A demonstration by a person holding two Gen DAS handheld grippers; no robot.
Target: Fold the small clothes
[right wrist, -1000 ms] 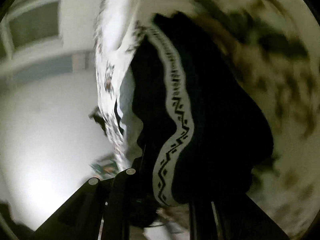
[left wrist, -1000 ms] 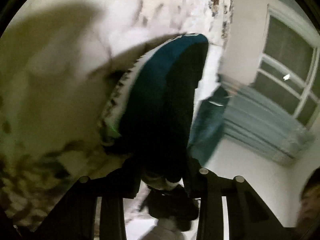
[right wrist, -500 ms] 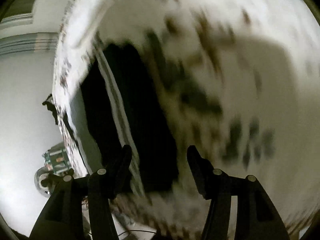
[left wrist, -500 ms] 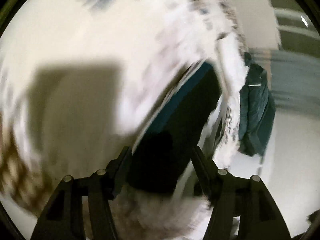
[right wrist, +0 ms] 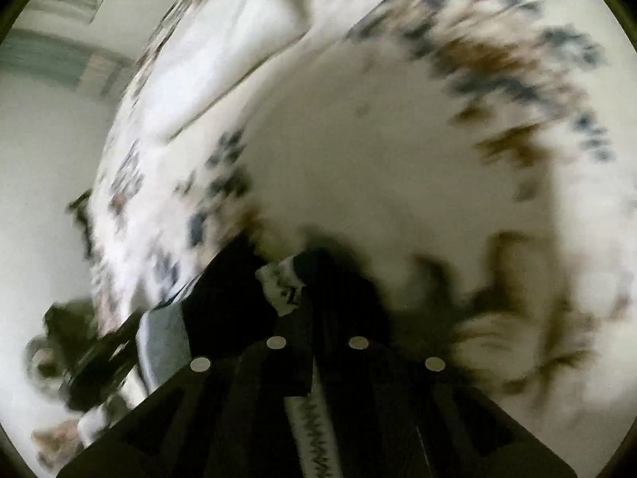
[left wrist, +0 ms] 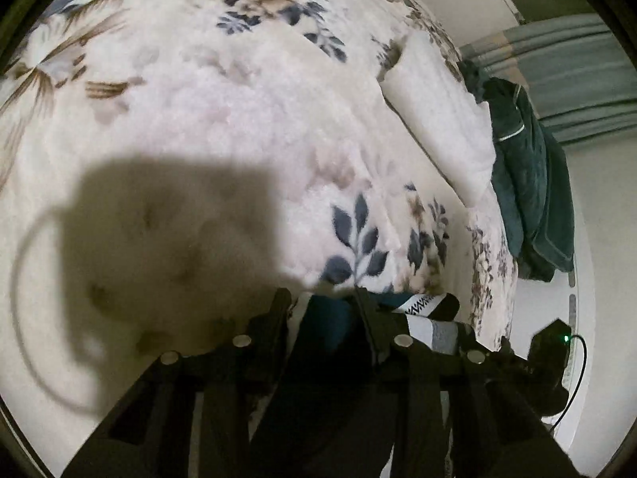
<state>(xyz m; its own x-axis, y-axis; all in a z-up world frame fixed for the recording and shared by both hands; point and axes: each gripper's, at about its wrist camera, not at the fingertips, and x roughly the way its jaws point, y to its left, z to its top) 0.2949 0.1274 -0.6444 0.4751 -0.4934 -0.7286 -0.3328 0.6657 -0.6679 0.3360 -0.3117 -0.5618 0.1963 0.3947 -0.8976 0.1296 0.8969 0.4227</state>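
Left tool [left wrist: 322, 310] parted around teal garment [left wrist: 326, 318], right tool [right wrist: 314, 279] blurred, grip unclear, bedspread [left wrist: 239, 99] beneath.

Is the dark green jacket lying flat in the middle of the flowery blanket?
No, the dark green jacket hangs off the far edge of the flowery blanket, beside the white pillow.

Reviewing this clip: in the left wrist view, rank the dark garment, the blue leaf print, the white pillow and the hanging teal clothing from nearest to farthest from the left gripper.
1. Dark garment: between the fingers of the left gripper.
2. Blue leaf print: on the blanket, just ahead.
3. White pillow: farther up, to the right.
4. Teal clothing: hanging beyond the bed's right edge, past the pillow.
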